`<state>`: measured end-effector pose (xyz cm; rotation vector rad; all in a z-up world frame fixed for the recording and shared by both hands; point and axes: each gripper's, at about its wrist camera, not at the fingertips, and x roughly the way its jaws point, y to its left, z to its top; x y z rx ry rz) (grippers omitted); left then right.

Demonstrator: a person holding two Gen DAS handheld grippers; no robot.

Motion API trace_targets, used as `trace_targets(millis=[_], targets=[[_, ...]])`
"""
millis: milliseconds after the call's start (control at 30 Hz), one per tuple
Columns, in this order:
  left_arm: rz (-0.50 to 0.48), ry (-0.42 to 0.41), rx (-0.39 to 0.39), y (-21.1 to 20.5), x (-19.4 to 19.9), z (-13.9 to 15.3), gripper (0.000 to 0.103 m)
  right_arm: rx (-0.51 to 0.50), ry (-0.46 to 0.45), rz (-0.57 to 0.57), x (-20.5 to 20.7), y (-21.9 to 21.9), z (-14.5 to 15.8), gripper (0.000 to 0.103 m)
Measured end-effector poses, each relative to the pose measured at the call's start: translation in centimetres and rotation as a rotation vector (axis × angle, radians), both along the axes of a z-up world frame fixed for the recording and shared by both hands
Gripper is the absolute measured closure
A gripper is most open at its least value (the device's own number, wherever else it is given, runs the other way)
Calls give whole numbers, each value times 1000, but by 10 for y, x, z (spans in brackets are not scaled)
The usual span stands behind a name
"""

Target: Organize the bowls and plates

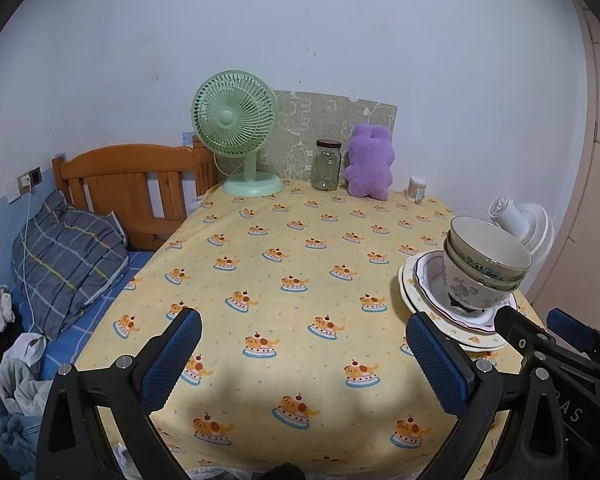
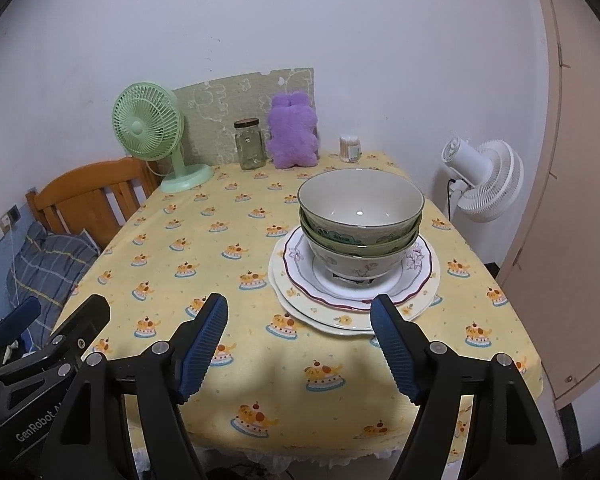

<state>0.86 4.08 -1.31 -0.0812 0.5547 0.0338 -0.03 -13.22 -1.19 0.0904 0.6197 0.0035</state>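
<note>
Three bowls point(image 2: 361, 216) sit nested one inside another on two stacked plates: a white plate with a maroon rim point(image 2: 416, 276) on top of a cream plate with yellow flowers point(image 2: 328, 316). In the right wrist view the whole stack stands at about 1 o'clock from the right gripper point(image 2: 300, 338), near the table's right side. That gripper's fingers point(image 2: 204, 344) stand wide apart with nothing between them, their tips just short of the cream plate's near rim. The left gripper point(image 1: 302, 354) is also wide and empty, over bare yellow tablecloth point(image 1: 284, 280), with the stack at its 2 o'clock. No other dishes show on the table, so the stacking looks done, and what remains is probably only to draw away. Along the far edge, around 11 to 12 o'clock, stand a green desk fan point(image 2: 148, 132), a glass jar point(image 2: 250, 146), a purple plush toy point(image 2: 293, 132) and a tub of cotton swabs point(image 2: 350, 148).
</note>
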Motion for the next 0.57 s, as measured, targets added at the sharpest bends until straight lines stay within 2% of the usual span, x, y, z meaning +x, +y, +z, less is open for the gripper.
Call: trace_targets(millis=[567], targets=[[-13,-1,-2,-3,3,2,0,2,4,-13,4,-3,2,26]])
